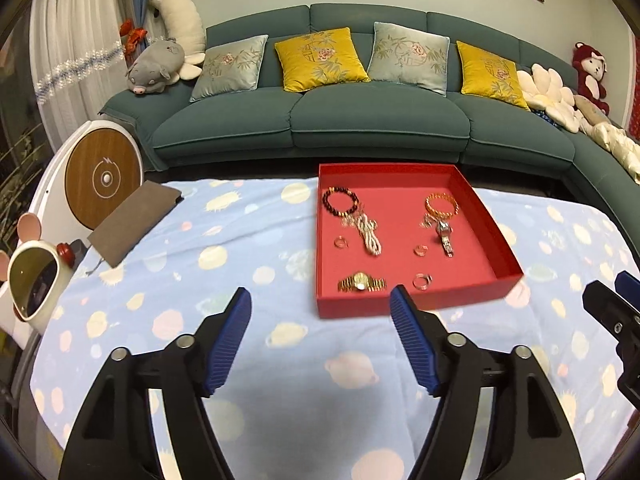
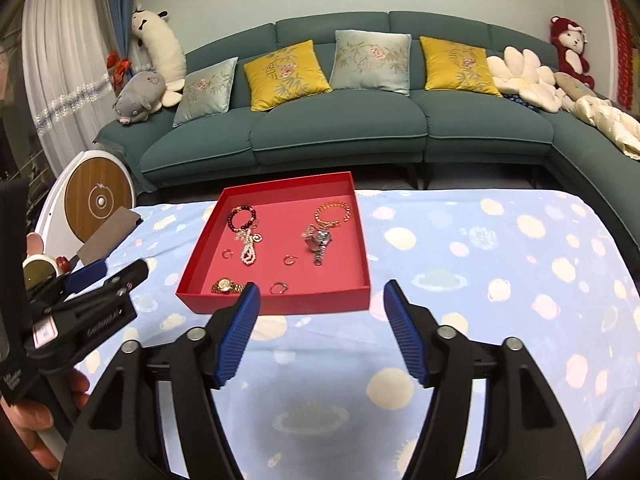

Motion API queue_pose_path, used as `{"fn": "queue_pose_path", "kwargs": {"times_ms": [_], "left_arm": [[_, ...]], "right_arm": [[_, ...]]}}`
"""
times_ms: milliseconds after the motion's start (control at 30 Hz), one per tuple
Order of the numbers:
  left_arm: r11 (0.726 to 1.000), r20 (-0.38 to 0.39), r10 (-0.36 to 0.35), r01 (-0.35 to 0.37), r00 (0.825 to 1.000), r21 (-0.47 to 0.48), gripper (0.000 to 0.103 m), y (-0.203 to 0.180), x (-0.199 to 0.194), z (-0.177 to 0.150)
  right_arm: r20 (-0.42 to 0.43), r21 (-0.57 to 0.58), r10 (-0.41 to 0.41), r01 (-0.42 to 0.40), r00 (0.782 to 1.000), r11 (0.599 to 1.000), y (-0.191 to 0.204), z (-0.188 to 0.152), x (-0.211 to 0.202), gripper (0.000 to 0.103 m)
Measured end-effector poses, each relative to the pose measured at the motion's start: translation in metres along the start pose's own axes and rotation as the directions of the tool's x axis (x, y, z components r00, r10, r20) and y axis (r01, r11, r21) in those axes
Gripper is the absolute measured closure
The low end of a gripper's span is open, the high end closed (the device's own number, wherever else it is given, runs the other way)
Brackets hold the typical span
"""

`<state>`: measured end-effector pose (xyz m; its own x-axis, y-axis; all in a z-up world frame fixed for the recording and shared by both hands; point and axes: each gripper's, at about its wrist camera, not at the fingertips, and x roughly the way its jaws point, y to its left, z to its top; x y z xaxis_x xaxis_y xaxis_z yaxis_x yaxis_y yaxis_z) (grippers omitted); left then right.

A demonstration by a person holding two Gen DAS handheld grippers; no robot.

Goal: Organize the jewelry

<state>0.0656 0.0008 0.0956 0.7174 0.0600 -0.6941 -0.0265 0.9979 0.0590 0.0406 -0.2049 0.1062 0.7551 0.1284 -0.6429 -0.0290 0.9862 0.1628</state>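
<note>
A shallow red tray (image 1: 500,248) (image 2: 200,268) sits on the blue patterned cloth. Inside lie a dark bead bracelet (image 1: 339,201) (image 2: 242,218), an orange bead bracelet (image 1: 441,205) (image 2: 332,213), a pearl strand (image 1: 370,236) (image 2: 248,250), a silver watch (image 1: 445,236) (image 2: 318,242), a gold watch (image 1: 362,282) (image 2: 226,286) and three small rings (image 1: 422,281) (image 2: 279,288). My left gripper (image 1: 320,300) is open, above the cloth short of the tray's near wall, holding nothing. My right gripper (image 2: 322,294) is open too, at the tray's near right corner, also holding nothing.
A brown pouch (image 1: 134,222) (image 2: 106,238) lies at the cloth's far left. A round wood-faced device (image 1: 104,180) (image 2: 98,200) and a small mouse-eared mirror (image 1: 36,284) stand beyond the left edge. A teal sofa (image 1: 360,120) with cushions fills the background.
</note>
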Motion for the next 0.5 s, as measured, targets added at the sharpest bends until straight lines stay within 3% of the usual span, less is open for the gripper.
{"fn": "queue_pose_path", "kwargs": {"times_ms": [67,167,233,500], "left_arm": [[1.0,0.003,-0.004,0.004,1.0,-0.013,0.022,0.003,-0.004,-0.009],[1.0,0.023,0.008,-0.008,1.0,-0.029,0.019,0.006,-0.008,-0.023],[1.0,0.037,0.003,-0.002,0.999,-0.028,0.017,0.006,-0.006,-0.029],[0.999,-0.024,-0.015,0.014,1.0,-0.032,0.017,0.003,0.025,-0.038]], "right_arm": [[0.008,-0.002,-0.007,0.007,1.0,1.0,0.0,-0.009,-0.006,0.029],[0.026,0.007,-0.026,0.026,0.999,1.0,0.001,-0.023,-0.009,0.02],[0.022,0.003,-0.018,0.018,1.0,1.0,0.004,-0.03,-0.006,0.019],[-0.014,-0.028,-0.017,0.016,1.0,0.999,0.012,-0.037,0.019,0.019]]}}
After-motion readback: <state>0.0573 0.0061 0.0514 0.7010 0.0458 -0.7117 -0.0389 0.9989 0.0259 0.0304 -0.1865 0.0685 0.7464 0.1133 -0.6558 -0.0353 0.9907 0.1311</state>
